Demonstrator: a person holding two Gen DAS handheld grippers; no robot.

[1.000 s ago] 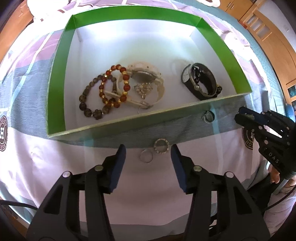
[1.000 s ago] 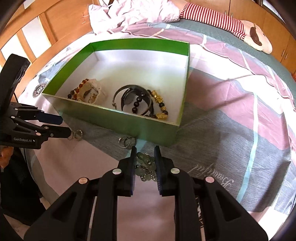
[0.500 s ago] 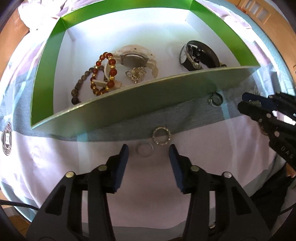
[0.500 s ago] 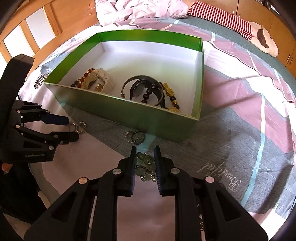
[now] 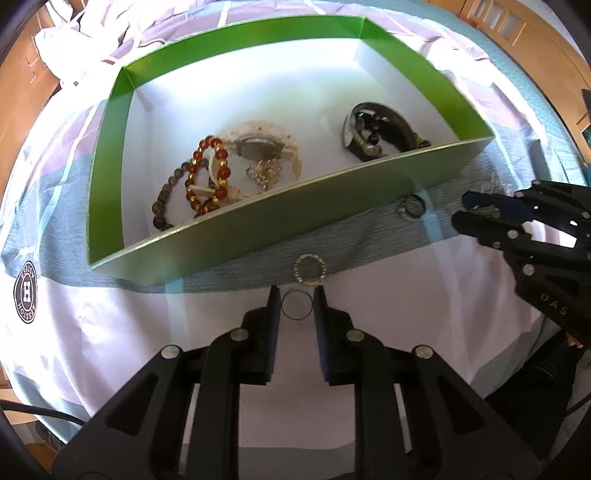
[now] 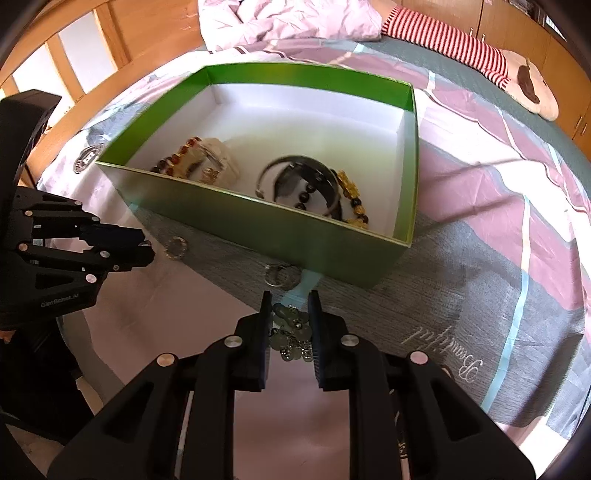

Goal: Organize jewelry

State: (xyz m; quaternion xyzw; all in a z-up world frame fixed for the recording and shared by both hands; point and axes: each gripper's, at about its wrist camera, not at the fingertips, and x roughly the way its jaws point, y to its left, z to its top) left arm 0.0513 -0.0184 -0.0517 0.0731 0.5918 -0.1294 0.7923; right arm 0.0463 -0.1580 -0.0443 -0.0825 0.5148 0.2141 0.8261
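A green box (image 5: 258,221) with a white floor lies on the bed and holds bead bracelets (image 5: 207,173), a pale watch (image 5: 258,144) and a dark watch (image 5: 380,133). My left gripper (image 5: 297,308) is shut on a thin plain ring (image 5: 297,309) just in front of the box. A studded ring (image 5: 310,269) lies on the sheet just beyond it. My right gripper (image 6: 290,325) is shut on a pale green bead bracelet (image 6: 290,332) and holds it before the box (image 6: 295,236). Two joined rings (image 6: 277,275) lie beside the box wall.
The bedsheet (image 6: 498,258) is patterned pink, grey and white. A striped plush toy (image 6: 461,48) and crumpled bedding (image 6: 288,18) lie beyond the box. Wooden furniture (image 6: 55,55) stands at the left. The right gripper shows in the left wrist view (image 5: 480,218), the left gripper in the right wrist view (image 6: 144,245).
My left gripper has moved forward and closed its fingers around the thin plain ring. My right gripper has kept the green bead bracelet and shifted slightly toward the box.
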